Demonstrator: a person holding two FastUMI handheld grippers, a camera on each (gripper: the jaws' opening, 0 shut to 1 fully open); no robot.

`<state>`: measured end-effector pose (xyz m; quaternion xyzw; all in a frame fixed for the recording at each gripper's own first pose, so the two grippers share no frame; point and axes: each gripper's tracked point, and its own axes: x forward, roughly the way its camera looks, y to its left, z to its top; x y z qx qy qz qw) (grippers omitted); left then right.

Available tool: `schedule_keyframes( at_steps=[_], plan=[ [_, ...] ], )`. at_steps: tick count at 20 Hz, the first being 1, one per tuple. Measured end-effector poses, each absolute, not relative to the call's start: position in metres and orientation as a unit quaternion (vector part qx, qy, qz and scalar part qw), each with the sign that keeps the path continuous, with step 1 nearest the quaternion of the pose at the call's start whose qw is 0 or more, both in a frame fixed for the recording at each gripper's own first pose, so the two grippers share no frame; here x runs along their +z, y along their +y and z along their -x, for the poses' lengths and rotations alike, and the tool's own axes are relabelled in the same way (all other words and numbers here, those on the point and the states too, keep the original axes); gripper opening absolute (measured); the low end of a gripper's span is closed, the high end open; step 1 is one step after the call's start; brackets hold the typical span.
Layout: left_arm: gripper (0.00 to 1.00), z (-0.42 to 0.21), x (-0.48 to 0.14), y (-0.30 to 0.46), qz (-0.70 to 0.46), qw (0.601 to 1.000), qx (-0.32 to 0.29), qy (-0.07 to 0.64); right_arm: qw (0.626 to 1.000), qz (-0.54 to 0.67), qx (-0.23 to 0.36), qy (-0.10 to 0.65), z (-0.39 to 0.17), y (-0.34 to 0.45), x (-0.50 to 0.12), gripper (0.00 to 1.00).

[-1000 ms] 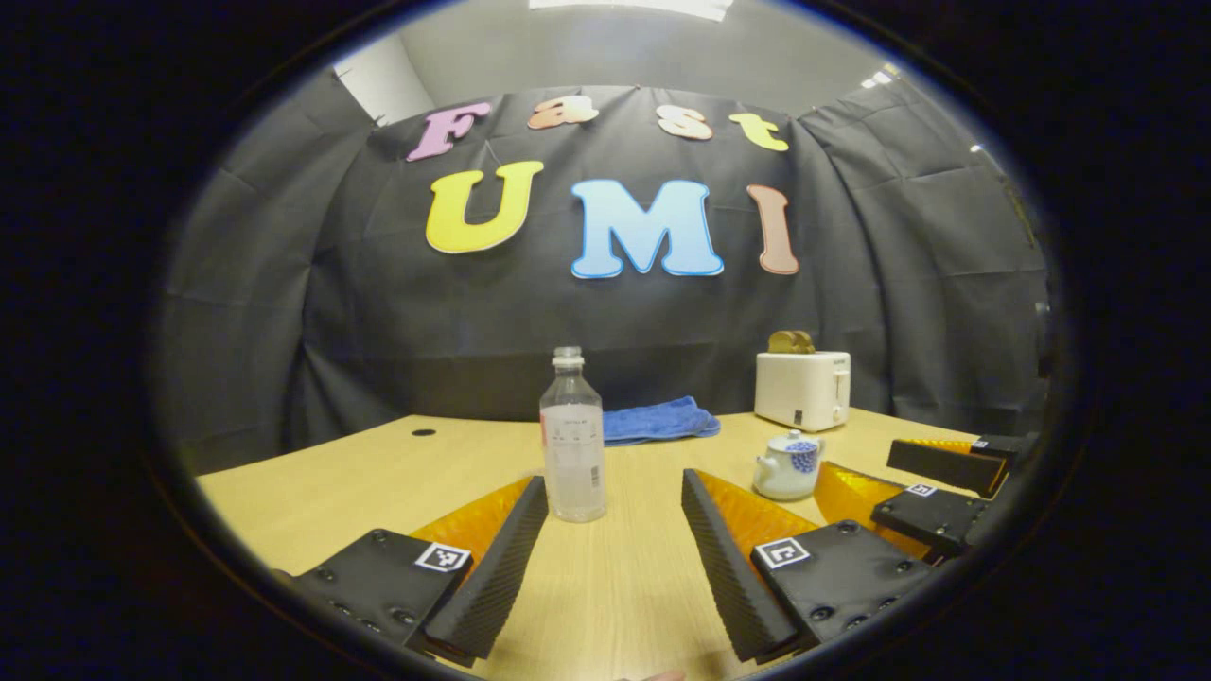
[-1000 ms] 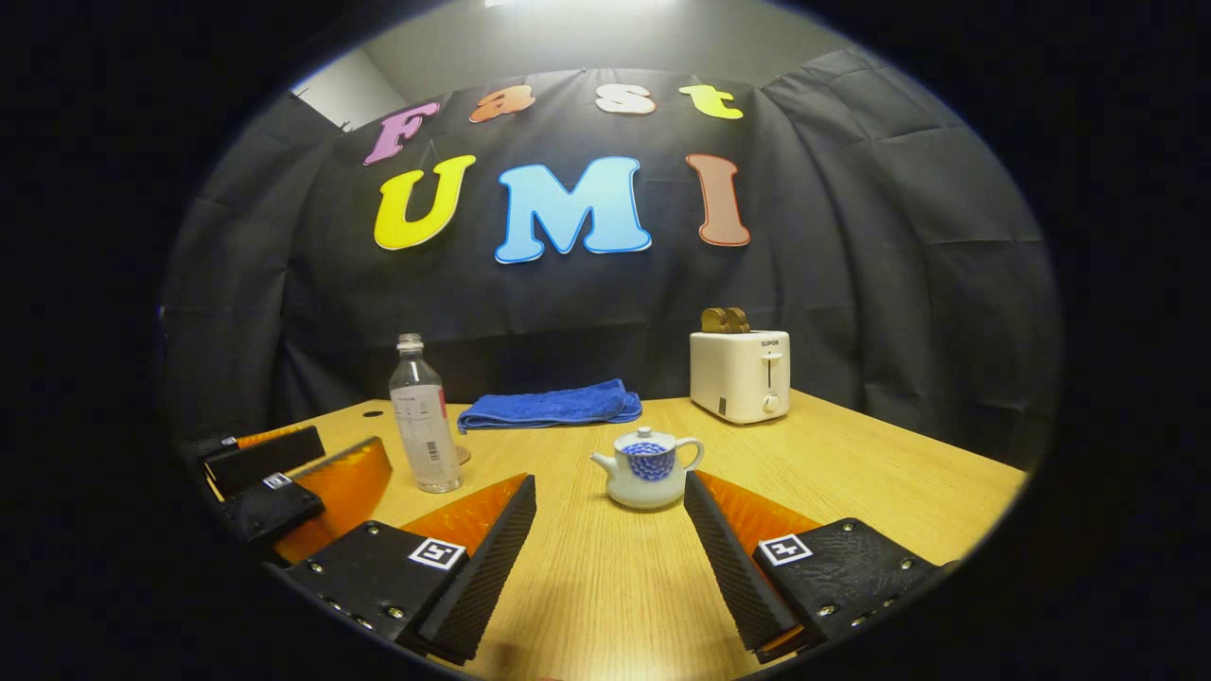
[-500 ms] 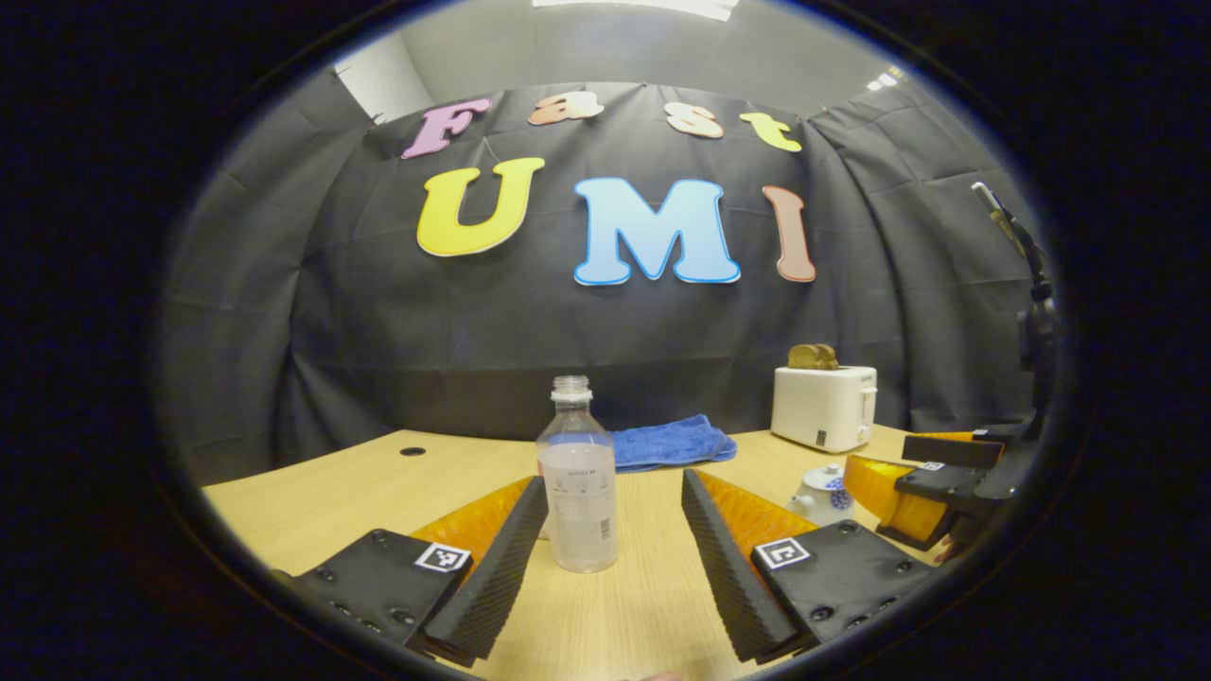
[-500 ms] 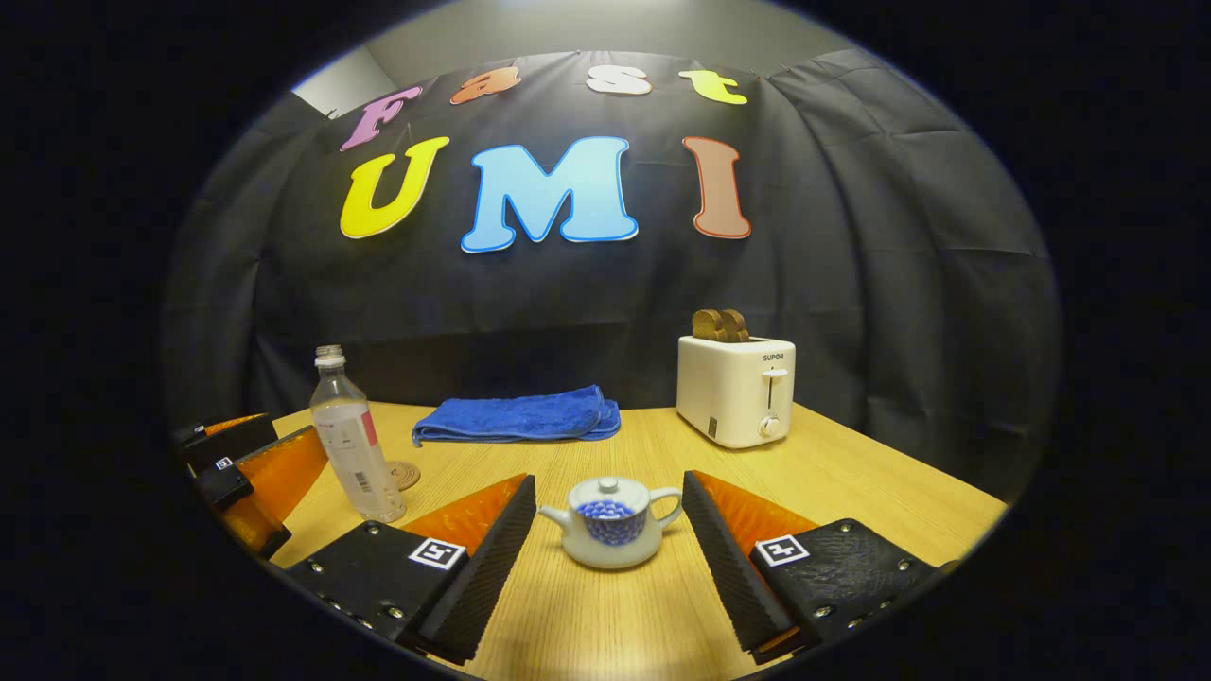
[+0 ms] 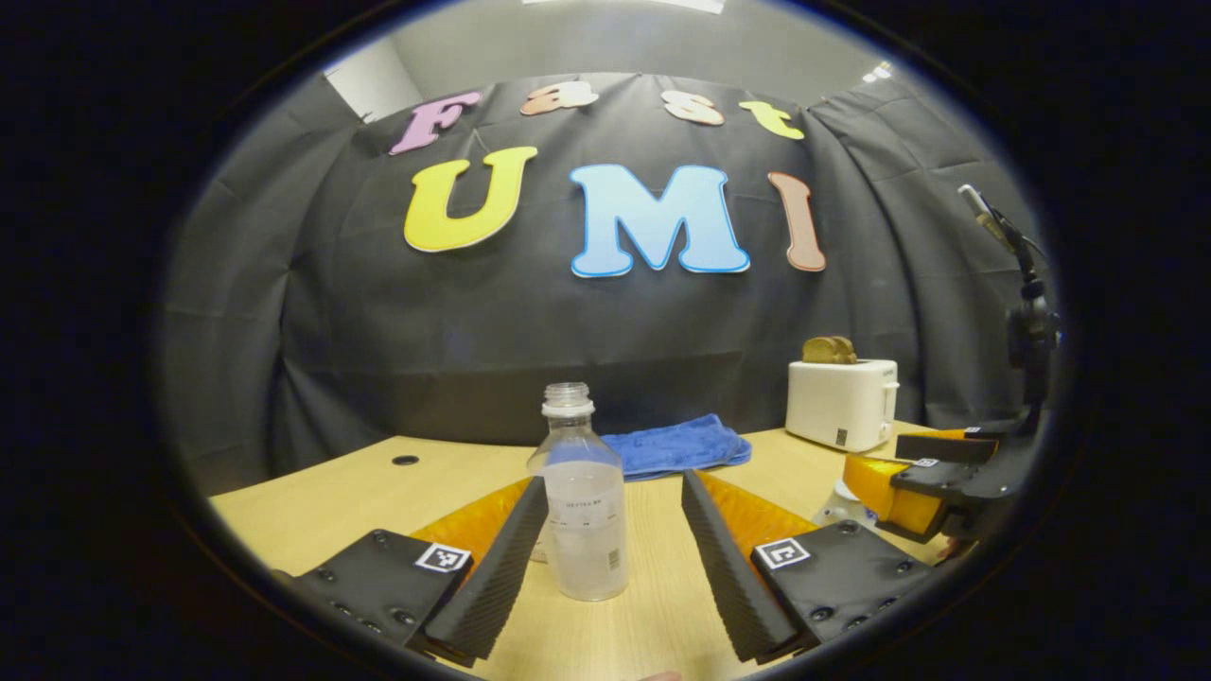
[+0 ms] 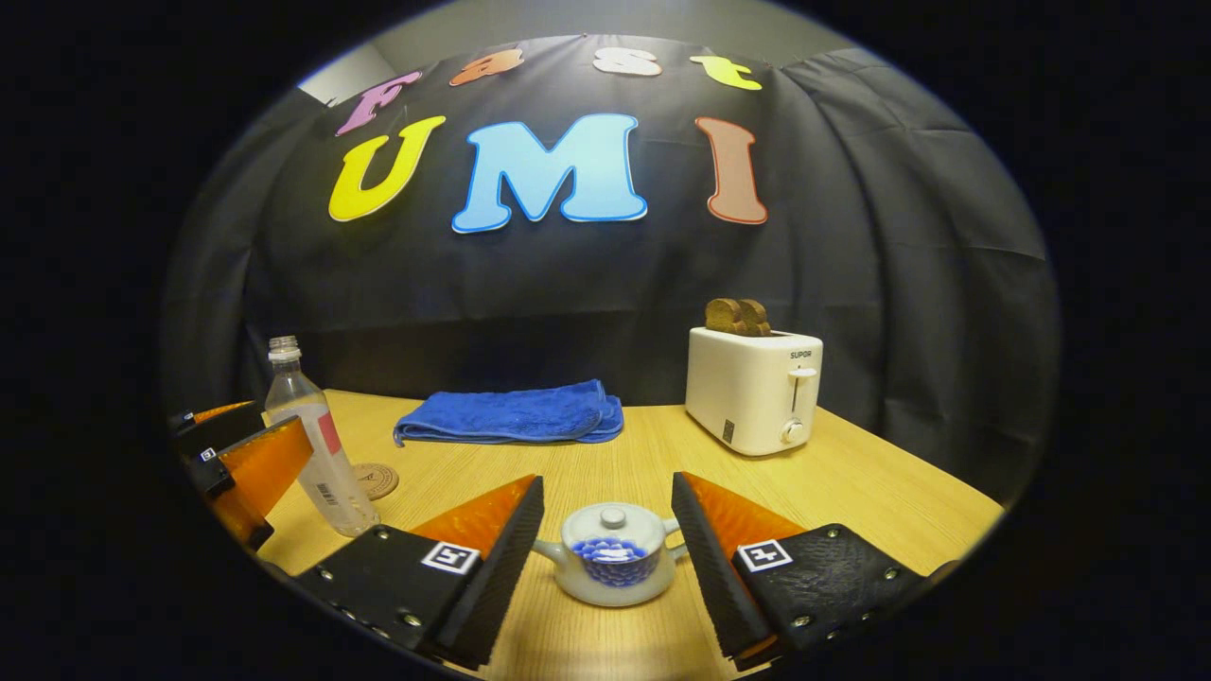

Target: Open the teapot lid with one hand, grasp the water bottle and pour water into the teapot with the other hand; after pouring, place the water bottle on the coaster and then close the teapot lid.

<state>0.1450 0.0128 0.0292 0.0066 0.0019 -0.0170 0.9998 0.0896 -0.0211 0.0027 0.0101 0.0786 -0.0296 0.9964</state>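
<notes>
Your left gripper (image 5: 605,567) is spread wide, nothing clamped yet. The clear plastic water bottle w/ no cap (image 5: 582,501) stands upright between its fingers, nearer the left finger (image 5: 492,567); can't tell if that one touches. Bottle looks about two-thirds full, so expect moderate weight low down, thin walls that give under squeeze, smooth sides. Take it mid-body at the label band, below the shoulder, and squeeze gently: mouth is open, so a hard pinch could push water up.

Your right gripper (image 6: 605,558) is also released, jaws apart. The small white ceramic teapot w/ blue pattern (image 6: 610,567) sits between them on the light wood table (image 6: 880,492), spout toward your left finger, handle toward the right. Its domed lid w/ small round knob (image 6: 613,518) is on, so contents can't be seen. Lid is light, rigid, glazed, prob slippery and chippable; pinch the knob, lift straight up.

Beyond the bottle, left of your right gripper, lies the round brown coaster (image 6: 377,480), bare. Farther out: folded blue towel (image 6: 511,416), white toaster w/ two toast slices (image 6: 754,388).
</notes>
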Motion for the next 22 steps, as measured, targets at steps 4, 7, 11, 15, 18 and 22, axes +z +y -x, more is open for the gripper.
schedule_keyframes(
  at_steps=[4,7,11,15,18,22],
  plan=[
    [0.99,-0.148,0.029,0.012,-0.005,1.0,-0.019,0.004,0.996,-0.008,-0.031,0.088,-0.099,-0.021,-0.004,0.7],
    [0.99,-0.148,0.028,0.013,0.001,1.0,-0.02,0.005,0.995,0.014,-0.021,0.101,-0.106,-0.016,-0.013,0.6],
    [0.99,-0.149,0.023,0.014,0.007,1.0,-0.023,0.013,0.995,0.023,-0.023,0.095,-0.111,-0.016,-0.007,0.34],
    [0.99,-0.15,0.021,0.015,0.008,1.0,-0.023,0.014,0.995,0.024,-0.041,0.083,-0.116,-0.028,-0.003,0.34],
    [0.99,-0.151,0.022,0.016,0.006,1.0,-0.023,0.011,0.995,0.017,-0.045,0.091,-0.118,-0.026,-0.005,0.05],
    [0.99,-0.155,0.019,0.012,0.002,0.999,-0.029,0.012,0.995,0.023,-0.042,0.087,-0.118,-0.026,-0.004,0.05]
  ],
)
